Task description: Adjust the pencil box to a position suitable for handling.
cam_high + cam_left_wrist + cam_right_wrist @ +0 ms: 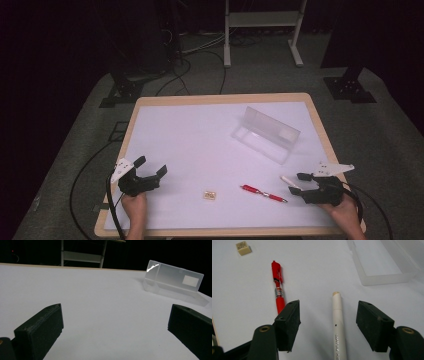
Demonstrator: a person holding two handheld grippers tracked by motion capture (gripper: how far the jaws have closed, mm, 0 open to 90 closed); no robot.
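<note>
right gripper (328, 322): jaws wide apart, straddling the white pen (338, 325), pads clear of it on both sides, nothing held
white pen: lies flat on the table (190, 135) between the right jaws, just in front of the right hand (345, 212); slim white barrel, tan tip pointing away from the gripper, small dark print along the body
red pen (278, 287): just beside the white pen on its left in the right gripper view, roughly parallel, not touching; its lower end passes behind one jaw
clear case (267, 134): open, lid propped up, tray empty; beyond the white pen, apart from it
eraser (209, 195): small tan block, past the red pen, well apart from the white pen
left gripper (148, 168): jaws wide open, nothing between them, far across the table from the white pen
</note>
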